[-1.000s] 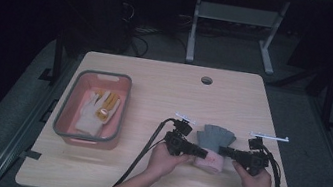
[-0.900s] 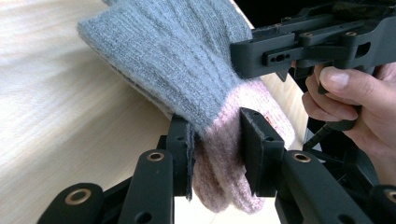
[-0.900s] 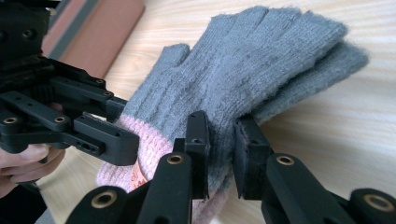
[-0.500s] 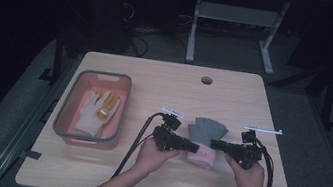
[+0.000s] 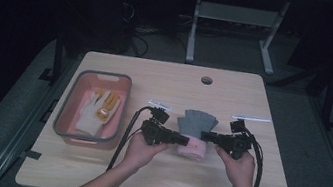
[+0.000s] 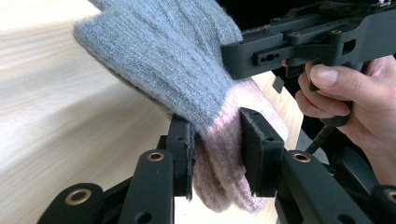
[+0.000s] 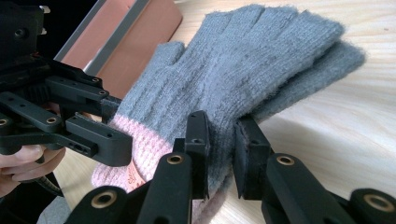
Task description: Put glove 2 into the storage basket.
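Observation:
A grey knitted glove (image 5: pixel 195 122) with a pink cuff (image 5: pixel 192 149) hangs between my two grippers near the table's middle. My left gripper (image 5: pixel 184 140) comes in from the left and is shut on the cuff (image 6: pixel 219 158), with the jaws pinching the knit. My right gripper (image 5: pixel 205 136) comes in from the right and is shut on the glove's edge (image 7: pixel 223 140), just past the pink band. The grey fingers (image 7: pixel 280 42) point away over the wood. The left gripper view shows the glove (image 6: pixel 163 56) raised off the table.
A pink bin with a grey rim (image 5: pixel 65 108) stands at the left and holds a white glove (image 5: pixel 89 115) with orange and yellow parts. A round cable hole (image 5: pixel 206 80) sits near the table's far edge. Cables trail from both grippers toward the front edge.
Both hands have moved away from the front edge and risen a little, carrying the glove with them. The jaws have stayed shut on it.

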